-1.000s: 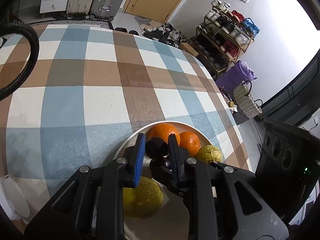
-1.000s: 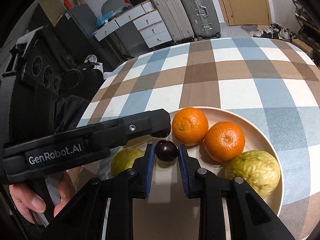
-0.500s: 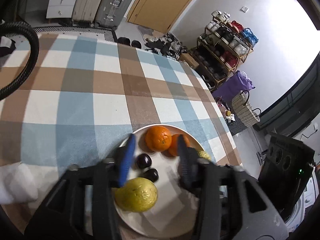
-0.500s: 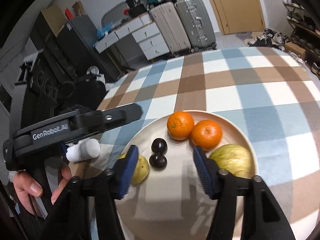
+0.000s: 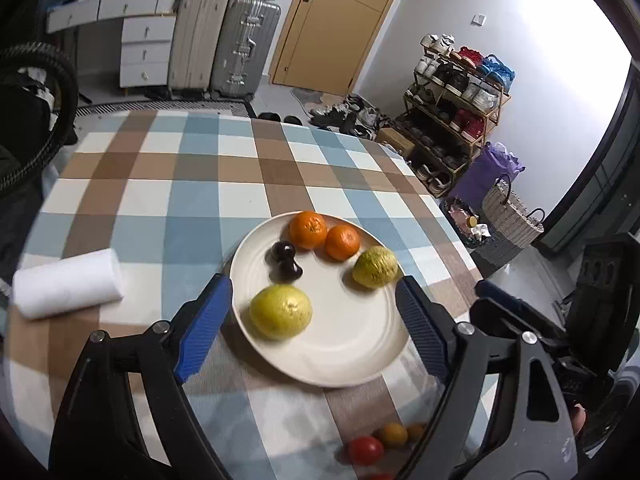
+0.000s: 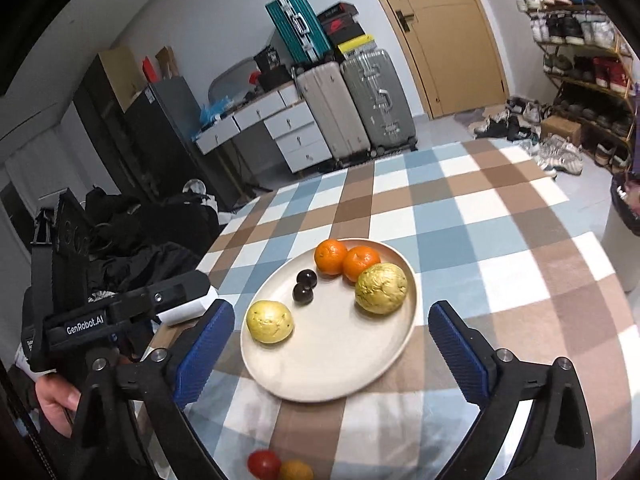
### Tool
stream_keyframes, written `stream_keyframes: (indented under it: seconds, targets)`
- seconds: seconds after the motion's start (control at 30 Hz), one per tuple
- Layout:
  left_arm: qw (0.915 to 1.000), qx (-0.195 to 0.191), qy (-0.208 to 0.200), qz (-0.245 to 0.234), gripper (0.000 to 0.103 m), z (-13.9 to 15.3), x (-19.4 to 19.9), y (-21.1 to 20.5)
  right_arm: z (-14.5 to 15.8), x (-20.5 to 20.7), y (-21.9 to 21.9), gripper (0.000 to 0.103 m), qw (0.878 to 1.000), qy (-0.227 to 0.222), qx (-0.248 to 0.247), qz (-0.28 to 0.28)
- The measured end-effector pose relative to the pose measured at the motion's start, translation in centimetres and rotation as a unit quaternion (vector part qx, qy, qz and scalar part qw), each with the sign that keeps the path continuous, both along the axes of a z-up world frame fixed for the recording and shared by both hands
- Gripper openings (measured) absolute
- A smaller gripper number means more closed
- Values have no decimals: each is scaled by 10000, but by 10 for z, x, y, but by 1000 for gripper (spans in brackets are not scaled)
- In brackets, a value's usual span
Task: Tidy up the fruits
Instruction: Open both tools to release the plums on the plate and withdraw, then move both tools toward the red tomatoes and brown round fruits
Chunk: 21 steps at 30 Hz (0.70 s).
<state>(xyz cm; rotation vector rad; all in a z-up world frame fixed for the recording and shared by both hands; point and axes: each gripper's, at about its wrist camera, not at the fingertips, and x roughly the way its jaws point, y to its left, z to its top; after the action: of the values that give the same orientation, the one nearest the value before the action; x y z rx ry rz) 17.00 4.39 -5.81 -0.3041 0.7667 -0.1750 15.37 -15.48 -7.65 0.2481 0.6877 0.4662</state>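
A cream plate [image 5: 352,344] [image 6: 332,372] on the checked tablecloth holds two oranges [image 5: 308,229] [image 6: 330,256], two dark plums [image 5: 285,260] [image 6: 303,286] side by side, and two yellow-green fruits [image 5: 280,311] [image 6: 381,288]. My left gripper [image 5: 316,312] is open and raised above the plate's near side, holding nothing. Open as well, my right gripper [image 6: 330,344] hangs over the plate's near rim. A small red fruit [image 5: 365,450] [image 6: 263,464] and small orange fruits [image 5: 392,435] [image 6: 296,471] lie on the cloth in front of the plate.
A white roll [image 5: 68,283] lies left of the plate. The other gripper's black body [image 6: 120,312], held by a hand [image 6: 56,396], is at the left in the right wrist view. Beyond the table stand suitcases [image 5: 244,46], drawers and a shoe rack [image 5: 452,92].
Both grippers have let go of the plums, opened wide and pulled back and up from the plate. The two plums now rest on the plate.
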Motion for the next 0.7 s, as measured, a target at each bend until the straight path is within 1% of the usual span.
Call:
stream_keyframes:
  seconds: [0.13,0.17,0.3,0.33,0.47,0.53,0.6,0.7]
  targets:
    - [9996,244,-121,-36,84,9,-30,-12,5,-24,-5,102,9986,-375,-377,-16]
    - [9995,281,-154,-23,87,10,-36,-14,5,-27,-7,102,9983,-402,-417,-23]
    - [9990,376,-240,35,99,13,-62,-19,11,-48,-17,103,9976,-591,-345,-70]
    - [9989,377,-257,58,100,13,-67,-20,13,-54,-19,103,9974,-643,-307,-64]
    - [9986,457,-237,131,101,11,-83,-22,19,-72,-20,103,9956,-885,-310,-14]
    - [9975,654,-215,188,102,10,-91,-25,21,-82,-19,103,9945,-994,-342,18]
    - [9963,768,-269,275,102,10,-97,-24,22,-91,-19,103,9934,-1082,-384,45]
    - [9956,822,-311,338,102,8,-105,-23,20,-100,-19,103,9929,-1110,-418,77]
